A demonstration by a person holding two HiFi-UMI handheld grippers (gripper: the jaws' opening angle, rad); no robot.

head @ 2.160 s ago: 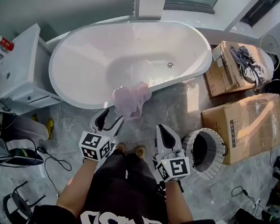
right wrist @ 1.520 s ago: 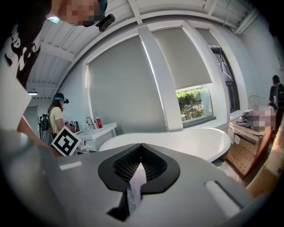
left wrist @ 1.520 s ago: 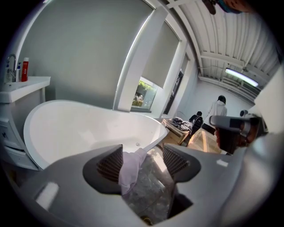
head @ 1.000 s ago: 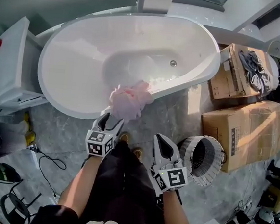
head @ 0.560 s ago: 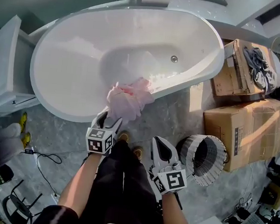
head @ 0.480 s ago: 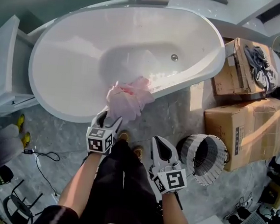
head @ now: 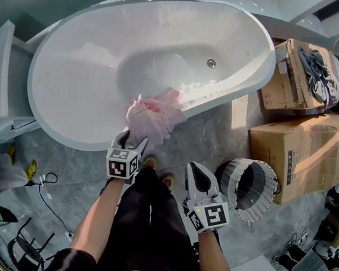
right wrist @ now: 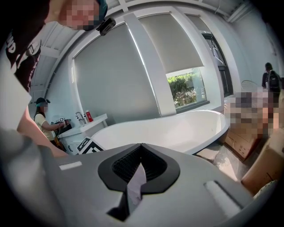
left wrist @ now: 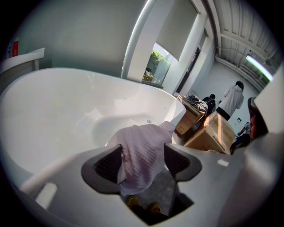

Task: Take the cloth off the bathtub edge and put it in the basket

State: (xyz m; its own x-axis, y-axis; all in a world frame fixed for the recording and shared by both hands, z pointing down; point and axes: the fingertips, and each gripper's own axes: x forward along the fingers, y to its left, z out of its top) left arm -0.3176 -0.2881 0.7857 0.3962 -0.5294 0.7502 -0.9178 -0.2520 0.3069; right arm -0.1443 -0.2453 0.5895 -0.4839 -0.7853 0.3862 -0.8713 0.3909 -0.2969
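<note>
Compared with the earlier head views, the left gripper (head: 132, 141) had been brought up to the hanging end of the cloth (head: 153, 115), and its jaws had just been opening. The cloth itself had not been shifted.

The pink cloth was draped over the near rim of the white bathtub (head: 91, 83), with part lying inside the rim and part hanging down the outer wall toward the grey floor (head: 208, 135). In the left gripper view, the left gripper (left wrist: 143, 162) was seen released, its 2 jaws spread wide, and the hanging end of the cloth (left wrist: 144, 150) was framed between them. The left edge of the cloth was overlapped with the left pad (left wrist: 108, 165); it was not pressed by both pads, so no grasp had been made. The bathtub (left wrist: 53, 115) was seen behind the cloth.

The right gripper (head: 194, 171) was held lower in the head view, well apart from the cloth and near the white ribbed basket (head: 229, 180), which stood on the floor to its right. In the right gripper view, the right gripper (right wrist: 141, 153) was seen clenched, its 2 jaws met at the tips with nothing between them, and the bathtub (right wrist: 177, 128) was seen beyond. 2 cardboard boxes (head: 293, 153) were stood beyond the basket.
</note>
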